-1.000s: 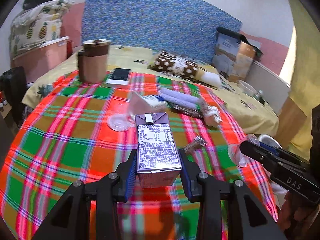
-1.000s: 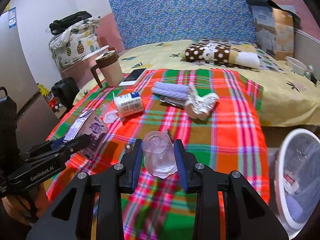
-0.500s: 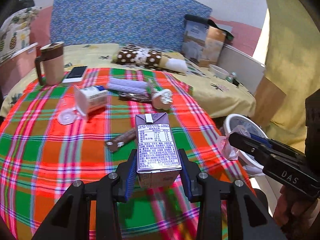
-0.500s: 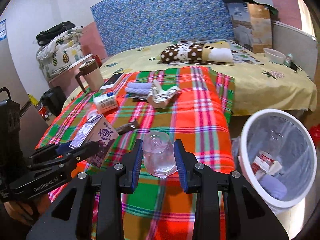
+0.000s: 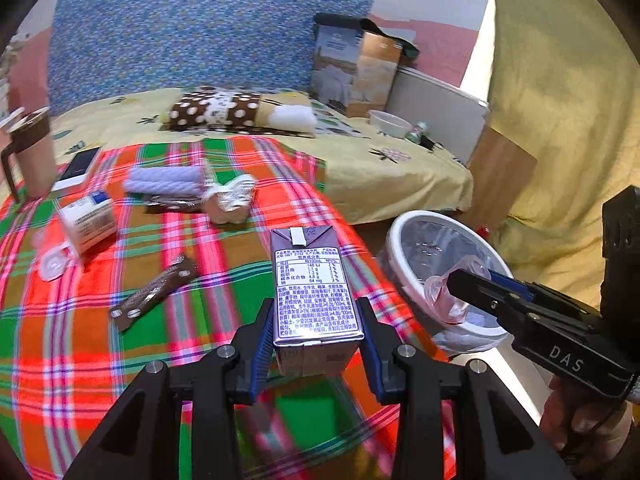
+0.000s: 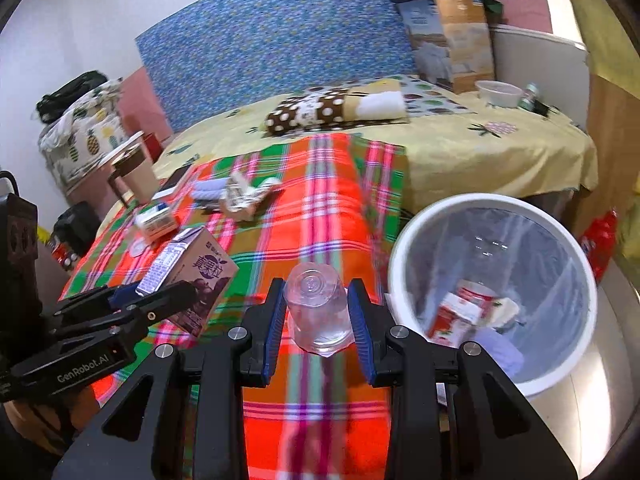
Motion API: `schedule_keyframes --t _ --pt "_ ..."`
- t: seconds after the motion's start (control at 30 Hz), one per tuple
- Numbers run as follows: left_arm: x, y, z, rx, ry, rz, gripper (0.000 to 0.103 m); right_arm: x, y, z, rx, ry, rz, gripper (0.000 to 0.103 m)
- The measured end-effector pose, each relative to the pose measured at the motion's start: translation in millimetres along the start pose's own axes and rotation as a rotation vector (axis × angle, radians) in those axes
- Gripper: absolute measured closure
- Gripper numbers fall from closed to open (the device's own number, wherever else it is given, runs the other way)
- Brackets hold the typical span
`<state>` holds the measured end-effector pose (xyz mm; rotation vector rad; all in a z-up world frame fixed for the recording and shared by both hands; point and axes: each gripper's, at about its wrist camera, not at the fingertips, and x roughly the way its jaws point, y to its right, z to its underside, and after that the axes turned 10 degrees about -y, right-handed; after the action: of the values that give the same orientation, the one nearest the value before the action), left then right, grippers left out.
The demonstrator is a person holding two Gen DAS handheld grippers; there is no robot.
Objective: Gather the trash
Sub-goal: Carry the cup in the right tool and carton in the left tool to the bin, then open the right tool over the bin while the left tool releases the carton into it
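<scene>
Purple drink carton pinched between left gripper fingers; clear plastic cup between right gripper fingers.

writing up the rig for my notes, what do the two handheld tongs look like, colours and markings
Both tongs are matte black plastic with angular, forked arms and silver screw heads at the joints. The fingers carry ribbed blue pads on their inner faces. Seen from the left wrist, the right tongs show white "DAS" lettering on the side. Seen from the right wrist, the left tongs read "GenRobot.AI" in white. No sleeves are visible.
</scene>
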<state>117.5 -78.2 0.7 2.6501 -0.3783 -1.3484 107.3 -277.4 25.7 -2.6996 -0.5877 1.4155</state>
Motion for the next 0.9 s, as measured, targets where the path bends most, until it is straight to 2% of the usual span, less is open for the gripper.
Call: schedule_keyframes --t 0.57,0.9 --pt "55 86 -34 0.153 -0.039 0.144 0.064 -17 78 14 0.173 0.018 0.117 0.069" --pt "90 108 -43 0.179 -0.089 0.212 0.064 -7 100 18 0.224 -0.020 0.143 0.069"
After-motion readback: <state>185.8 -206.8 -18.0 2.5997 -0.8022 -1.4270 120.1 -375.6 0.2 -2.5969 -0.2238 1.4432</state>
